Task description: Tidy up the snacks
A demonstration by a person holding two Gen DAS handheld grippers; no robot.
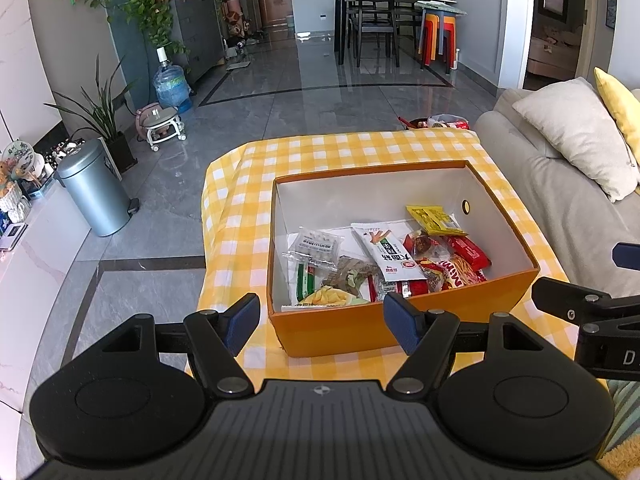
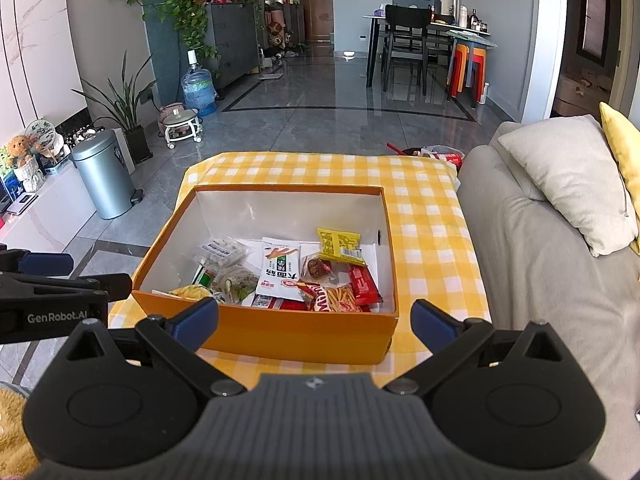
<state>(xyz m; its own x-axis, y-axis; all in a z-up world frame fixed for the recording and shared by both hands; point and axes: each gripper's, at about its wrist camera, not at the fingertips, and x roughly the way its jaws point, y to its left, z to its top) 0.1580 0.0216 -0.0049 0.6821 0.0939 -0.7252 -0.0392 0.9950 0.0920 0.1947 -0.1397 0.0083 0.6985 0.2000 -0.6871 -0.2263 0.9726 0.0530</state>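
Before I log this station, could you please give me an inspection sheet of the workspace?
Surface: table under yellow checked cloth, bare around the box.
Job's things: orange box open, holding mixed snack packets, including a white packet and a yellow packet.
Clutter: more red packets beyond the table's far edge.
Grippers: left claw and right claw both open, empty, short of the box.
Cables: nothing seen.
Surroundings: grey sofa at right, metal bin at left.

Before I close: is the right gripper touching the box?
Apart. Right wrist view shows the open right gripper held short of the box, fingers empty.
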